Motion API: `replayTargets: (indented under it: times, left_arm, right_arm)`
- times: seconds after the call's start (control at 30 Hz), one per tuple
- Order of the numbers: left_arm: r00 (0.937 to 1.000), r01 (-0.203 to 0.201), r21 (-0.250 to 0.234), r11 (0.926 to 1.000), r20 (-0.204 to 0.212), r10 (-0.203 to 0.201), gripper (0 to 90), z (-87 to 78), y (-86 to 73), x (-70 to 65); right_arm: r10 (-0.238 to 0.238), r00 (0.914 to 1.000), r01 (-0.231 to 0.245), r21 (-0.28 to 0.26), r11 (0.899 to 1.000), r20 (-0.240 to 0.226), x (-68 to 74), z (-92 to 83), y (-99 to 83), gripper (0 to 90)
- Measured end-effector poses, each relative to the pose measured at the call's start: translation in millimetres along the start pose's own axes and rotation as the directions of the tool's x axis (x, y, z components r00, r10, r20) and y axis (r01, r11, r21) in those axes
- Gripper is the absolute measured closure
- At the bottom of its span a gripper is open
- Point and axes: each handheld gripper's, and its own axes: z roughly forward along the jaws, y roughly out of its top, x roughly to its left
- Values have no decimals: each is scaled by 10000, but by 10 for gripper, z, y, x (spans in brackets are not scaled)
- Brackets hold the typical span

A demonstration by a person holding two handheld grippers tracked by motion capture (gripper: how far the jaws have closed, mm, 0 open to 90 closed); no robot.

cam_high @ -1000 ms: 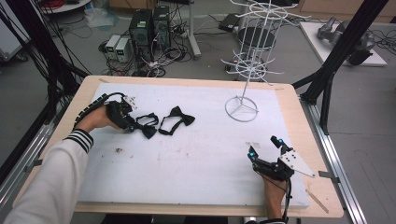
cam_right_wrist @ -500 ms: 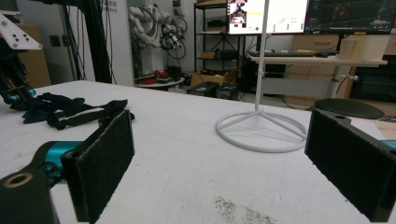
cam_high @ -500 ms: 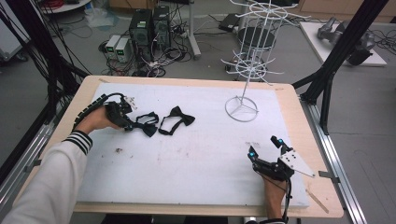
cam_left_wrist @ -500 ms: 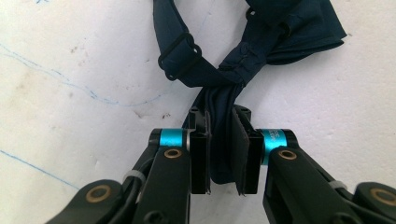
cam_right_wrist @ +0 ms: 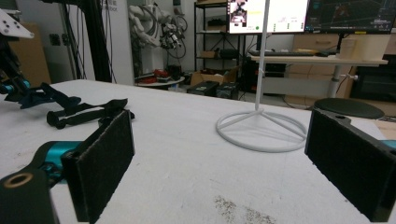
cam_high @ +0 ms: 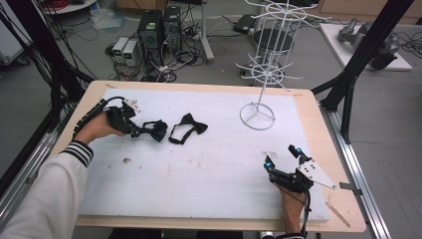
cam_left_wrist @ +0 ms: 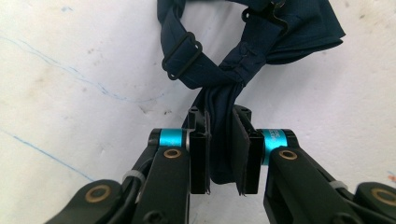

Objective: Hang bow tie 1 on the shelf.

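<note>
Jaws on the left gripper (cam_left_wrist: 219, 154) had just been closing and were pinched on the navy bow tie (cam_left_wrist: 224, 93), one bunched end of the fabric squeezed between the pads while the rest lay on the white mat (cam_high: 209, 164). From the high view, that tie (cam_high: 152, 130) sat at the mat's left side, with a second, black bow tie (cam_high: 188, 127) just beside it. Over at the near right corner, the right gripper (cam_high: 282, 159) sat with its jaws spread wide, nothing between them. White wire rack (cam_high: 266, 55) stood toward the far right, well apart from both ties.
</note>
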Motion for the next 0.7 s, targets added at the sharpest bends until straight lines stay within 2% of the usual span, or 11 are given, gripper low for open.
replayTargets:
  times: [0.17,0.27,0.37,0.47,0.53,0.63,0.7]
  left_arm:
    - [10000,-13,-445,9990,-20,12,784,-109,4,-54]
    - [9996,-117,-686,9976,-266,99,785,-169,13,-83]
    - [9999,115,-1317,9912,-80,-127,786,-222,6,-90]
    - [9998,167,-1539,9879,-100,-185,786,-266,17,-119]
    - [9998,213,-1904,9815,31,-210,786,-298,32,-147]
    - [9997,244,-2345,9718,155,-213,786,-340,67,-191]
    - [9997,205,-2507,9679,208,-158,786,-364,90,-225]
  right_arm:
    - [-113,9999,113,62,9999,-54,18,4,2,76]
    - [-59,10000,59,63,10000,-49,12,2,1,76]
    - [-38,10000,38,36,10000,-52,5,2,2,76]
    - [-62,10000,63,55,10000,-49,10,4,2,76]
    - [-55,10000,55,38,10000,-65,6,4,2,76]
    - [137,9999,-137,16,9999,-74,-15,5,5,76]
    - [435,9990,-435,59,9990,-94,-37,6,10,76]
